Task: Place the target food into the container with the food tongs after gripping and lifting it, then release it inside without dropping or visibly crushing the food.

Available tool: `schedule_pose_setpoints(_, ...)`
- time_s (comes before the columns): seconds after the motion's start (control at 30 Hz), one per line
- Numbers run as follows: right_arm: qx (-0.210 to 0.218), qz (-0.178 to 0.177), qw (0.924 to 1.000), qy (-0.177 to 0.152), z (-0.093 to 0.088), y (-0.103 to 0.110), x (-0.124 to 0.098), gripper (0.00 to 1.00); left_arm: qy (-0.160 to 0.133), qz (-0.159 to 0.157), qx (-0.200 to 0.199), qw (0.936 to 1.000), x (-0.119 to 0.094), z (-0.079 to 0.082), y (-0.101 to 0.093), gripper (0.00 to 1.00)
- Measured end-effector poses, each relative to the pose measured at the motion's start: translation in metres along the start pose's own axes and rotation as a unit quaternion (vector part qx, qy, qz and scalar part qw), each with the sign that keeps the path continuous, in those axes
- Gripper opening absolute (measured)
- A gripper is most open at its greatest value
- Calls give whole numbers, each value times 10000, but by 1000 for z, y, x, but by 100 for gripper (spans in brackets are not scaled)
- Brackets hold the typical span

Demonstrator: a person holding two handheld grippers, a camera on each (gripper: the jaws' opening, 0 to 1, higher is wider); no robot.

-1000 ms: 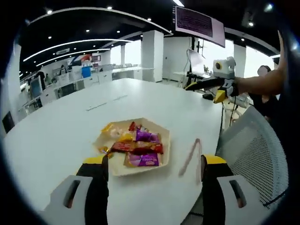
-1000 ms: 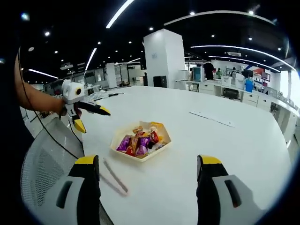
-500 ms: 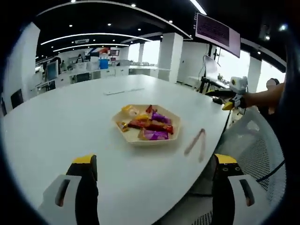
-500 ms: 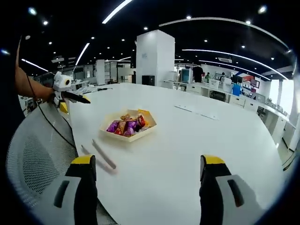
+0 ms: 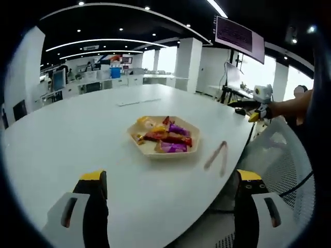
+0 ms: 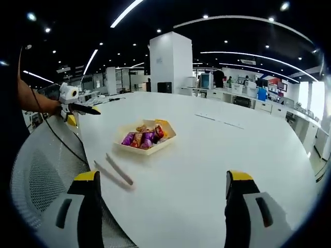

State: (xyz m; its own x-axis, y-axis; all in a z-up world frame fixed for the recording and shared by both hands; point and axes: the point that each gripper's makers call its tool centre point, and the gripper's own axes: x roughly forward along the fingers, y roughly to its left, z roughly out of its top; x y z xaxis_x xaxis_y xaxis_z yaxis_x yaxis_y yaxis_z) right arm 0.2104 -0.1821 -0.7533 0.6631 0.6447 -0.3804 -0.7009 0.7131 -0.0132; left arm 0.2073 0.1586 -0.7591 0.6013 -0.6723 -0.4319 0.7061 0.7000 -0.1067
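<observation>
Tongs (image 5: pixel 216 156) lie beside the snack tray (image 5: pixel 178 151); both grippers hover well back, jaws spread, empty.

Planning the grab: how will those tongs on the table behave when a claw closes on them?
The tongs look thin and long, so probably light and springy. Lying flat on the smooth white table, they may slide when nudged. They sit near the edge by the tray, so a push could tip them off.

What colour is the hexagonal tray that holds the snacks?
The hexagonal tray is pale cream-yellow, clearest in the left gripper view.
</observation>
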Motion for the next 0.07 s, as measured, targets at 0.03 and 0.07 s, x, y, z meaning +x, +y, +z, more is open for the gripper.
schedule_pose_setpoints(0.03, 4, 0, 10000, 9, 0, 0, 0, 100, -10, -2, 11, 10000, 0, 0, 0, 99)
schedule_pose_setpoints(0.07, 11, 1, 10000, 13, -1, 0, 0, 100, -12, 11, 28, 10000, 0, 0, 1, 99)
